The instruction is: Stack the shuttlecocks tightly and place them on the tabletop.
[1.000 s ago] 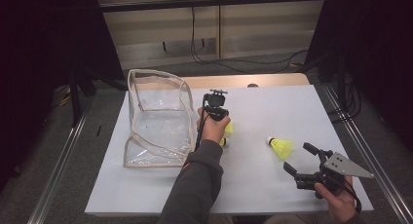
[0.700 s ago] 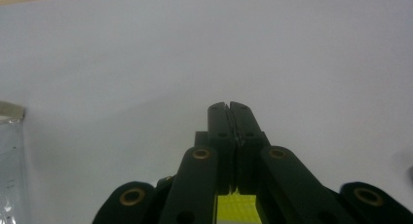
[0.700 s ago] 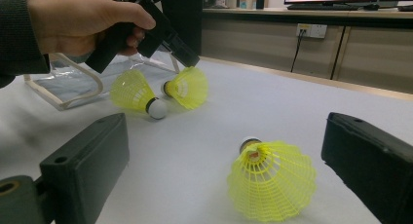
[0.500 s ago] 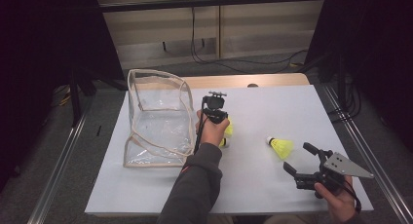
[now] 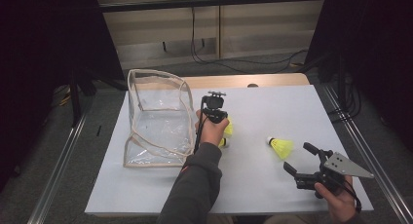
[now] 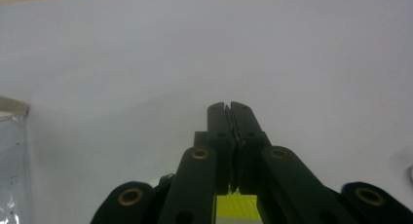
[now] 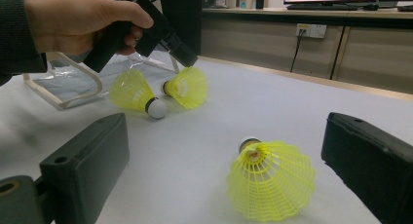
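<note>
While the left gripper [image 5: 215, 118] sits mid-table w/ jaws pinched on the skirt edge of a yellow shuttlecock [image 7: 186, 87], that held shuttlecock hangs just off the white table [image 5: 272, 112], its long axis roughly level, cork pointing toward the clear bag [image 5: 156, 118] side in the right gripper view. A second shuttlecock [image 7: 136, 94] lies just beside it, touching or nearly so, cork tip toward the near-right, skirt toward the bag. A third, the lone shuttlecock [image 5: 280, 146], lies on its side right of centre, well apart from the pair, cork to the far-left, skirt opening toward the near-right, close to the right gripper [image 5: 298, 161]. High view gives the layout: bag standing open at the left half of the table, pair just right of it, but the left hand [image 5: 212, 130] covers most of the pair. Right gripper view shows both of the pair clearly, plus the lone one between its own jaws' line of sight. Left gripper view shows its jaws closed tip to tip, w/ a bit of yellow mesh low between them. Left forearm reaches up the middle, hand wrapped on the handle, gripper pointing down. Right hand [image 5: 336, 195] rests at the near-right corner, gripper level, aimed left-far, jaws wide apart, nothing in them.
</note>
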`<act>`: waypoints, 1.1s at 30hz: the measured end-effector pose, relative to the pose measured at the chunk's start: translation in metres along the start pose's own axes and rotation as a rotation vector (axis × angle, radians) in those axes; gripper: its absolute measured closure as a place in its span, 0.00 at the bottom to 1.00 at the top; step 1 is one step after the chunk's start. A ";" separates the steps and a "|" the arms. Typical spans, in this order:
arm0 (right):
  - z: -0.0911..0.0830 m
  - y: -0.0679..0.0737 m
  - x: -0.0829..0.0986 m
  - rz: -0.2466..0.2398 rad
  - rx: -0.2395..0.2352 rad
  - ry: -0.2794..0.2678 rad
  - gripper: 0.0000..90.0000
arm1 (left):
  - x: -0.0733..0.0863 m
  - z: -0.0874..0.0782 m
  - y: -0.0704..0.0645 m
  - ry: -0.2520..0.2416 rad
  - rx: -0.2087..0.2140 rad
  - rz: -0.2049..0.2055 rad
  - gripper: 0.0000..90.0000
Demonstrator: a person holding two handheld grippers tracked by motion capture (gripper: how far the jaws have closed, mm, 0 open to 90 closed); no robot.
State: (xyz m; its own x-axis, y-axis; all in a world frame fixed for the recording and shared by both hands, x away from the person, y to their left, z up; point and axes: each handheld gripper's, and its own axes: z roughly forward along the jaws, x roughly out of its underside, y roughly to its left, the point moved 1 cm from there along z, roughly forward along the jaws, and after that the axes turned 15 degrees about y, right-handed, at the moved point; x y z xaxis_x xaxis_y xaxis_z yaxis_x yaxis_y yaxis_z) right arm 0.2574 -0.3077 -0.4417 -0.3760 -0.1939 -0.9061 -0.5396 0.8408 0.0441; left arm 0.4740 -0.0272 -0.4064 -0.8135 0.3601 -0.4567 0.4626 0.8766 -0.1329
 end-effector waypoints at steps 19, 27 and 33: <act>0.000 0.001 0.000 -0.009 0.004 0.005 0.03 | 0.005 -0.019 -0.004 -0.061 0.059 -0.009 0.61; 0.001 0.001 0.000 -0.010 0.003 0.004 0.03 | 0.013 -0.027 -0.007 -0.066 0.126 0.023 0.47; 0.001 0.001 0.000 -0.009 0.002 0.006 0.03 | 0.017 -0.029 -0.012 -0.067 0.153 0.051 0.34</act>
State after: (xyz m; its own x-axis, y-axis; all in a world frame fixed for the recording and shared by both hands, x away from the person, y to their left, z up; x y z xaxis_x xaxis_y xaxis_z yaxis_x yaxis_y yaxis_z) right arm 0.2573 -0.3064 -0.4421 -0.3756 -0.2040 -0.9041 -0.5411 0.8402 0.0352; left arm 0.4441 -0.0222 -0.3867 -0.7646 0.3766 -0.5230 0.5551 0.7971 -0.2377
